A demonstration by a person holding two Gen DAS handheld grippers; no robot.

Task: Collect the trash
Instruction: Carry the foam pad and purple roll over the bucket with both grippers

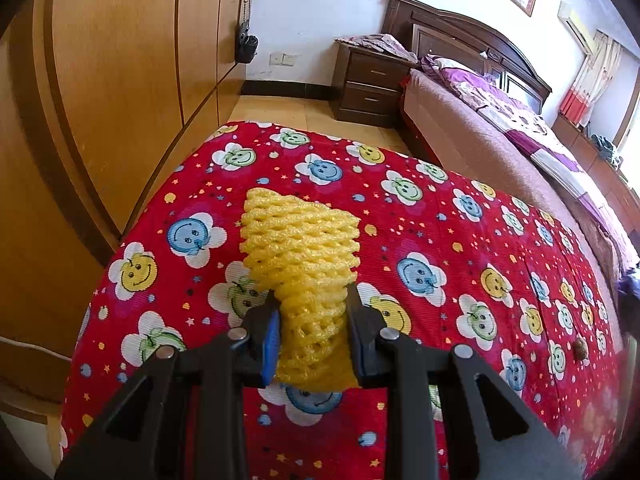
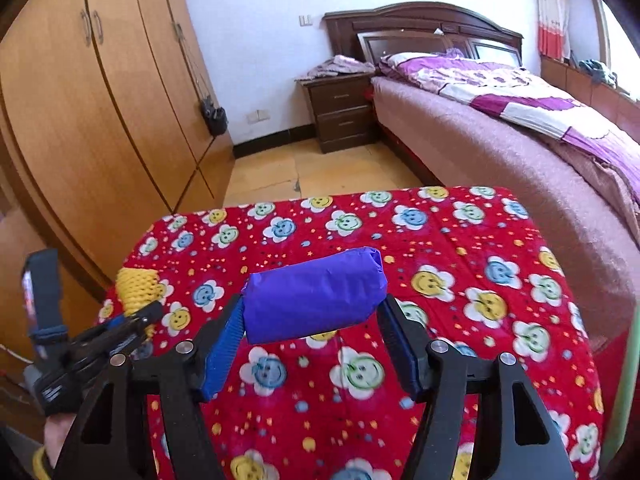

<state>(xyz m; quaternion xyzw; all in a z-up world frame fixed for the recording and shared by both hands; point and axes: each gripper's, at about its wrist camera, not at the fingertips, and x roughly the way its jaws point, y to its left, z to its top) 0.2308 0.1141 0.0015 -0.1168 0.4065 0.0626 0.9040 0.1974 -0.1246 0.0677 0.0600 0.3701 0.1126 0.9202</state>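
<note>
Jaws on my left gripper (image 1: pixel 314 320) were clenched on the yellow foam net (image 1: pixel 300 248), pinched near its lower end and held above the desk (image 1: pixel 460 240) with its red smiley-face cloth. Jaws on my right gripper (image 2: pixel 314 336) spanned the blue roll (image 2: pixel 316 294), both pads against its ends, lifted off the cloth. I noted a small brown object (image 1: pixel 580 347) lying on the cloth, well apart from the net.

The left gripper (image 1: pixel 312 320) is clamped, angled downward; the right gripper (image 2: pixel 314 340) grips wider, also tilted down.
</note>
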